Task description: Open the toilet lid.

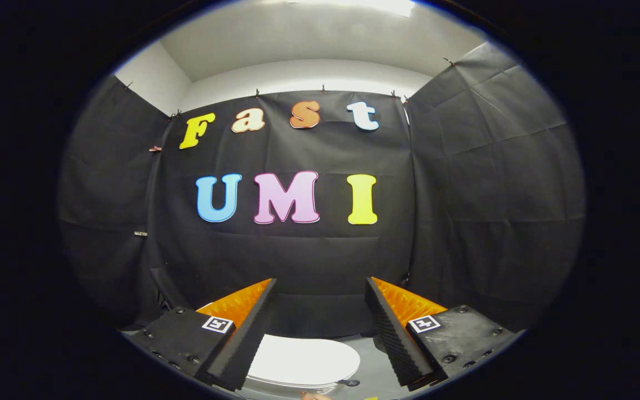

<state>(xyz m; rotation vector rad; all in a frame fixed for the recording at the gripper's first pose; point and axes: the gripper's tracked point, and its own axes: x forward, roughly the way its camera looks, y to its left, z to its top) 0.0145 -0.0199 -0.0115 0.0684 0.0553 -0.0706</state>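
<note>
A white toilet lid (303, 361) lies flat and closed on its seat, low down between and below my two fingers. My gripper (320, 286) hangs well above it, open, with a wide gap and nothing held. The fingers (248, 328) are black ribbed pads with orange backs, and their tips point at the booth's black back wall. The left finger covers the lid's left edge.
Black cloth walls close the booth on the left, back and right, with a pale ceiling above. A grey floor (370, 366) shows to the right of the toilet. A small dark object (351, 383) lies beside the lid's right rim.
</note>
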